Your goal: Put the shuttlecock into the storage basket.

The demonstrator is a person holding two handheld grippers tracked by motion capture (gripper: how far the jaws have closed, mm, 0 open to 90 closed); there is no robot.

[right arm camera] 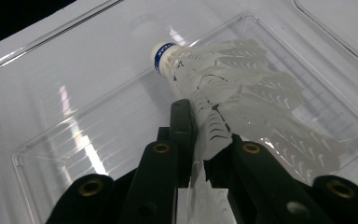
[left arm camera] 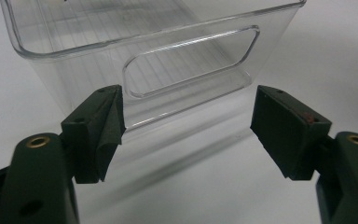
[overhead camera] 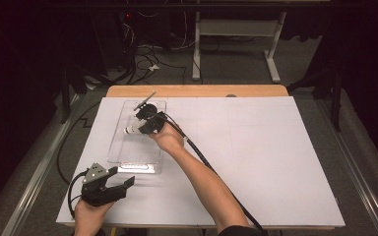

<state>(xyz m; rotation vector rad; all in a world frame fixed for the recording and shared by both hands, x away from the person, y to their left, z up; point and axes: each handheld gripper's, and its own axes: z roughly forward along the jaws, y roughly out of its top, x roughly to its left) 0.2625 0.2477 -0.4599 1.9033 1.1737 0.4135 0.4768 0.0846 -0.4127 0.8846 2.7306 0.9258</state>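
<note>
One feather of the shuttlecock (right arm camera: 223, 93) is pinched by right gripper (right arm camera: 205, 154), skirt cut off; left gripper (left arm camera: 186, 126) spread.

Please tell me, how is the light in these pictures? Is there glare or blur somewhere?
High view: the white table is bright, the room behind dark. Left gripper view: the near pads are a little soft, and the clear bin throws a faint shadow. Right gripper view: glare streaks on the bin floor, and the shuttlecock feathers look overexposed.
</note>
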